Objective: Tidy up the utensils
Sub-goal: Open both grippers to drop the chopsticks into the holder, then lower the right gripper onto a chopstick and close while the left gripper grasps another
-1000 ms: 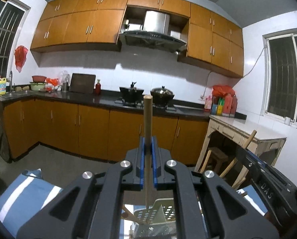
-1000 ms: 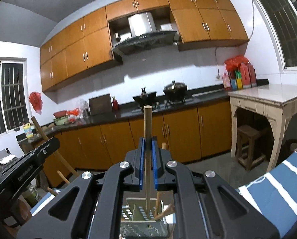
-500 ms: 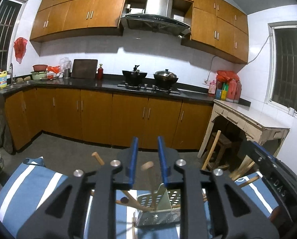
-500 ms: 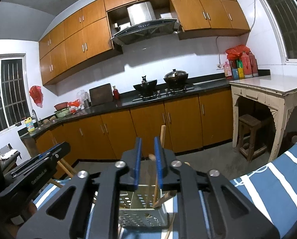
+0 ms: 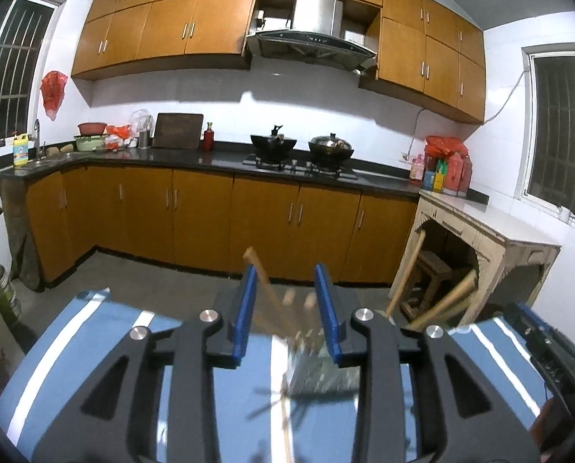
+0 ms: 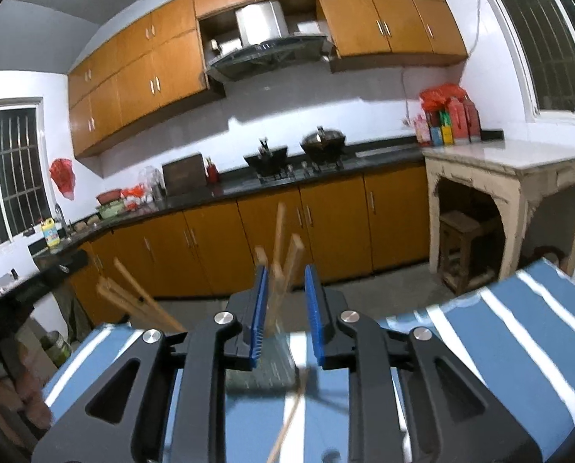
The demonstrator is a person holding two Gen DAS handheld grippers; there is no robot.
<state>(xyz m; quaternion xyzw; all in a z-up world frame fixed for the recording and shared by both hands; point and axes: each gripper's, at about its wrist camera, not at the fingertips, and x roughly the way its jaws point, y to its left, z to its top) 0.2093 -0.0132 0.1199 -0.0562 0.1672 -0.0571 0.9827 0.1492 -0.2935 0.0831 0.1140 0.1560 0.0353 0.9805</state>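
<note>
The left tool (image 5: 285, 310) has just been opening, and its blue pads now stand apart with nothing pressed between them. Just ahead of it and slightly below, a pale perforated utensil holder (image 5: 310, 374) sits on the blue and white striped cloth (image 5: 94, 343) that covers the tabletop; the holder is blurred, so its compartments cannot be told apart. Several wooden utensils (image 5: 262, 277) rise out of it, their handles leaning in the gap between the parted pads without touching either one, as far as the blur allows. The right tool (image 6: 286, 303) has also just been opening, by a narrower gap, and it too grips nothing. The same holder (image 6: 264, 366) lies directly in front of it, and wooden handles (image 6: 293, 258) stand up between and beyond its pads. To the right tool's left, more wooden sticks (image 6: 133, 293) slant near the other tool's dark body. A thin stick (image 6: 291, 420) lies on the cloth beneath the right tool.
</note>
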